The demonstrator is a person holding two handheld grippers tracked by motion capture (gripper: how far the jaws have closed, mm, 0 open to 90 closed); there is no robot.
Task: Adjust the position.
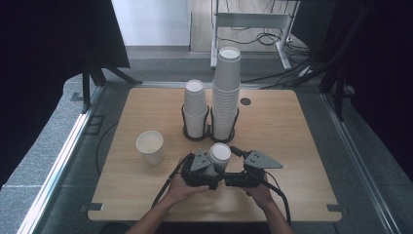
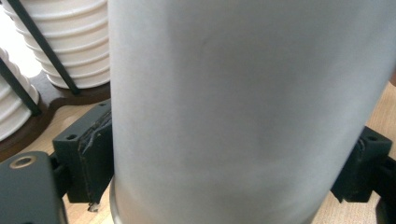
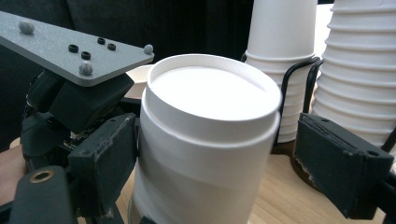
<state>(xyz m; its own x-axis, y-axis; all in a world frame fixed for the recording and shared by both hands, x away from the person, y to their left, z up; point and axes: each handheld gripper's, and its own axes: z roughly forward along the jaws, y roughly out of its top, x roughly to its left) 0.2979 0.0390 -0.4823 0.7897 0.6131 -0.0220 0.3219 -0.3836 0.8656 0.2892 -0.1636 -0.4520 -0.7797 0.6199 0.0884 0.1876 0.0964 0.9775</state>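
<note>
Paper cups (image 1: 219, 155), nested and turned bottom-up, stand near the front edge of the wooden table (image 1: 302, 146), just ahead of the person's hands and a short way in front of two black wire holders that carry a shorter stack of cups (image 1: 195, 108) and a taller stack of cups (image 1: 226, 92); a single upright cup (image 1: 150, 147) sits apart to the left. In the left gripper view the left gripper (image 2: 229, 168) is clamped on the lower wall of the cups, its black pads pressed against both sides. In the right gripper view the right gripper (image 3: 219, 158) straddles the top cup with its jaws apart: the near pad lies close beside the wall, and the far pad stands clear of it with table showing between, so nothing is held there. Judged from their thin walls and rolled rims, these cups look very light and easily crushed, with a smooth surface that could slip; nested cups also tend to cling to each other. The stiffest place to take hold appears to be the band just below the closed base, where the bottom disc braces the wall. A gentle squeeze there on the upper cup, with the lower one anchored, seems the safest way to draw them apart without denting either.
</note>
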